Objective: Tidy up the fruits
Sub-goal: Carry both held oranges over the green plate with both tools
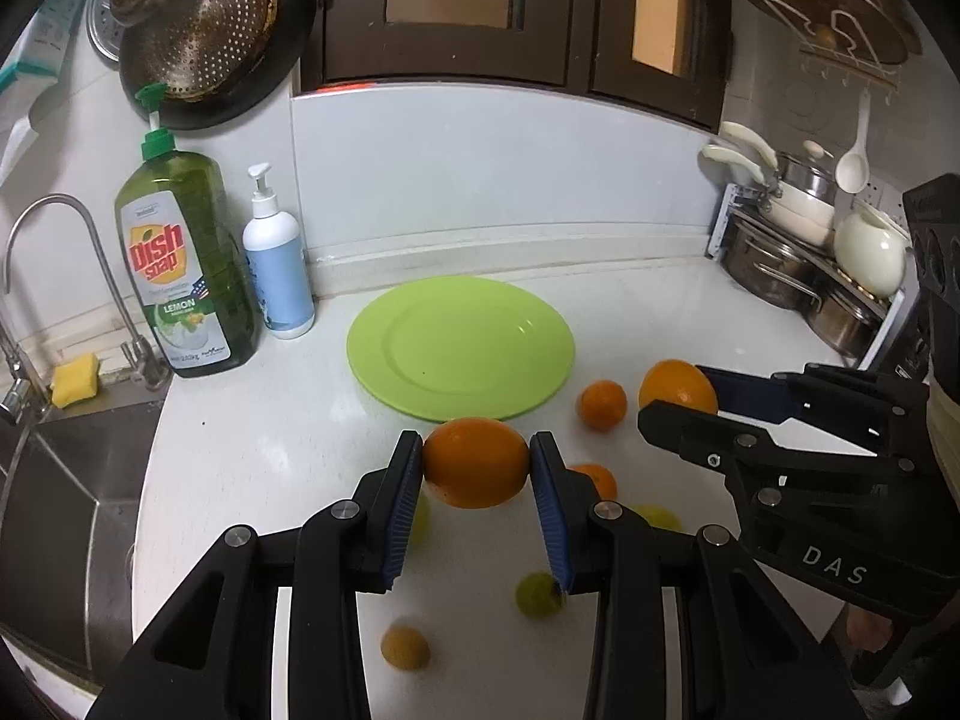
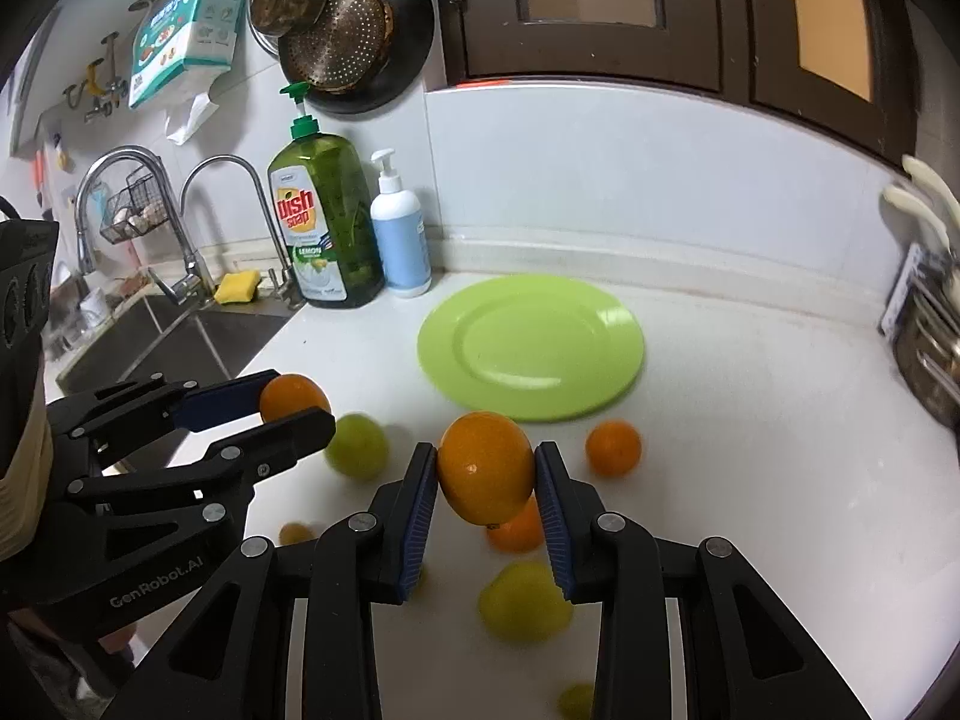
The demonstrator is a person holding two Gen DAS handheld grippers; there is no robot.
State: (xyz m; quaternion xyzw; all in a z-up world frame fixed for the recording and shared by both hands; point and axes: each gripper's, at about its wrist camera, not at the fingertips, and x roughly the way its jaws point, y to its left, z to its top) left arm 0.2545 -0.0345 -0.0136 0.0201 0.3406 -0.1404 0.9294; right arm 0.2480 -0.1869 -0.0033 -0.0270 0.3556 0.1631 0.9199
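Note:
My left gripper (image 1: 475,463) is shut on a large orange (image 1: 476,461), held above the white counter just in front of the green plate (image 1: 384,336). My right gripper (image 2: 486,468) is shut on another large orange (image 2: 486,474); in the left wrist view this orange (image 1: 678,387) sits between the right gripper's fingers at the right. The left gripper's orange (image 2: 294,396) shows at the left of the right wrist view. The green plate (image 2: 444,336) has nothing on it. Small oranges (image 1: 602,403) (image 2: 613,447) and yellow-green fruits (image 2: 357,444) (image 2: 522,600) lie on the counter below.
A dish soap bottle (image 1: 186,264) and a white pump bottle (image 1: 277,264) stand left of the plate. The sink (image 1: 66,480) with its tap (image 1: 66,228) is at the far left. Pots on a rack (image 1: 804,264) stand at the back right.

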